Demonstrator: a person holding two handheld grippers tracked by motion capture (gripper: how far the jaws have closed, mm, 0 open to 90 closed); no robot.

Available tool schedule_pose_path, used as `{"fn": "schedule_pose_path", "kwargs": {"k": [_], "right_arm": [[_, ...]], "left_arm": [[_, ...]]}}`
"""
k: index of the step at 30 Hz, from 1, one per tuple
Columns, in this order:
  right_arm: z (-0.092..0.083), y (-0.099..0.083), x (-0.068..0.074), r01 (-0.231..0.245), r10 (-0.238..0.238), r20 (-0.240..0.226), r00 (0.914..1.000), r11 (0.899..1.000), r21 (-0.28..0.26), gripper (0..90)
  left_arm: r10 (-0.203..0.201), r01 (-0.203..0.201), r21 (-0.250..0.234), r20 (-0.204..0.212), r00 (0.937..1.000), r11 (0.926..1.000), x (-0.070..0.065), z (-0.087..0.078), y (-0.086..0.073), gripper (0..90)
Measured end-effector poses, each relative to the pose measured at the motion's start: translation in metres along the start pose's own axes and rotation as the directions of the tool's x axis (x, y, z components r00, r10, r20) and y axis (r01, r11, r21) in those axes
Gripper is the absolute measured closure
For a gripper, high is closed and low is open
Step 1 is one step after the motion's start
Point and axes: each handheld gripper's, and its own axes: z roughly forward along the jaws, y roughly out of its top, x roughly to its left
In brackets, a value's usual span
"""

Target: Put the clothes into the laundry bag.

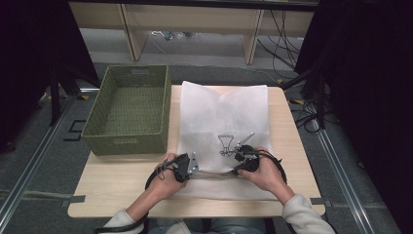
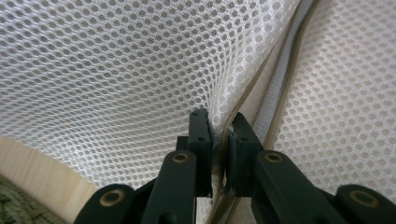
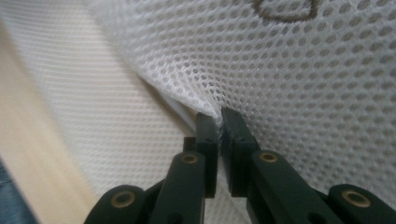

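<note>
A white mesh bag [image 1: 221, 117] lies flat on the wooden table [image 1: 112, 183], with a small dark drawing [image 1: 225, 145] near its middle. My left gripper [image 1: 195, 168] pinches the near part of the bag at its left side. In the left gripper view the left gripper [image 2: 219, 128] is shut on a fold of the mesh [image 2: 140, 70] beside a zipper edge [image 2: 280, 88]. My right gripper [image 1: 238, 163] holds the near part at the right. In the right gripper view the right gripper [image 3: 219, 121] is shut on a ridge of mesh [image 3: 280, 70].
A green woven basket [image 1: 129, 109] stands empty on the table's far left, just left of the bag. Bare table shows to the right of the bag [image 1: 285, 136] and along the near edge. Cables and shelf legs lie beyond the table.
</note>
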Motion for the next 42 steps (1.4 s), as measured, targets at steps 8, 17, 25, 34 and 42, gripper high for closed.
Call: {"fn": "schedule_pose_path", "kwargs": {"k": [8,17,25,34,42], "right_arm": [[0.010,0.006,-0.011,-0.009,0.005,0.104,0.9946,0.999,0.035,86.1],[-0.025,0.001,0.000,-0.053,0.056,0.059,0.9967,0.997,-0.059,65.2],[-0.053,0.016,0.031,-0.075,0.070,-0.034,0.9970,0.981,-0.179,64.9],[-0.027,0.042,0.051,-0.100,0.081,-0.106,0.9911,0.977,-0.186,73.1],[-0.013,0.056,0.056,-0.111,0.088,-0.138,0.9865,0.980,-0.165,72.1]], "left_arm": [[-0.041,0.044,-0.059,0.044,0.9982,0.9973,-0.006,0.003,0.004,72.7],[-0.162,0.172,-0.196,0.068,0.9844,0.9652,-0.006,-0.033,-0.004,40.6],[-0.281,0.268,-0.247,-0.018,0.9596,0.9312,0.003,-0.068,-0.040,42.8],[-0.336,0.320,-0.249,-0.023,0.9417,0.9143,0.001,-0.066,-0.064,43.3],[-0.354,0.349,-0.221,0.014,0.9350,0.9108,-0.001,-0.057,-0.069,34.8]]}}
